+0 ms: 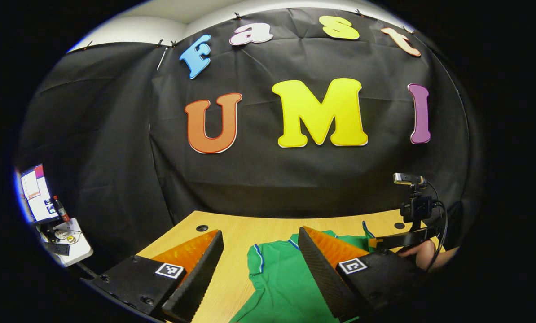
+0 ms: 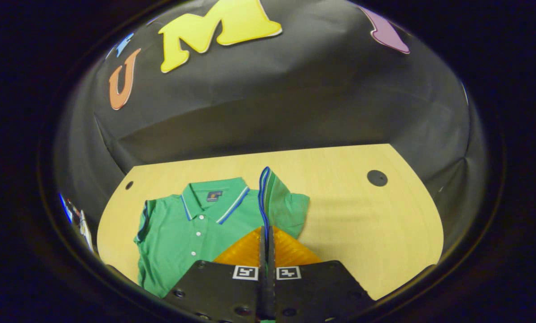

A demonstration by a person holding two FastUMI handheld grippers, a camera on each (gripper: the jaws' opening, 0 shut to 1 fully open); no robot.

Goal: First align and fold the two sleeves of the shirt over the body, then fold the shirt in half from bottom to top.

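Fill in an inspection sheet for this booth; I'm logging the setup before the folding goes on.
Surface: wooden table, bare wood to the shirt's side, with a dark round hole.
Job's things: green shirt lying flat, collar toward the wall; one sleeve lifted at its striped edge.
Clutter: nothing seen on the table.
Grippers: right gripper shut on the sleeve; left gripper open above the shirt, holding nothing.
Cables: black cable looping from the small camera on the right gripper.
Surroundings: black cloth wall; side table with a screen and small items.
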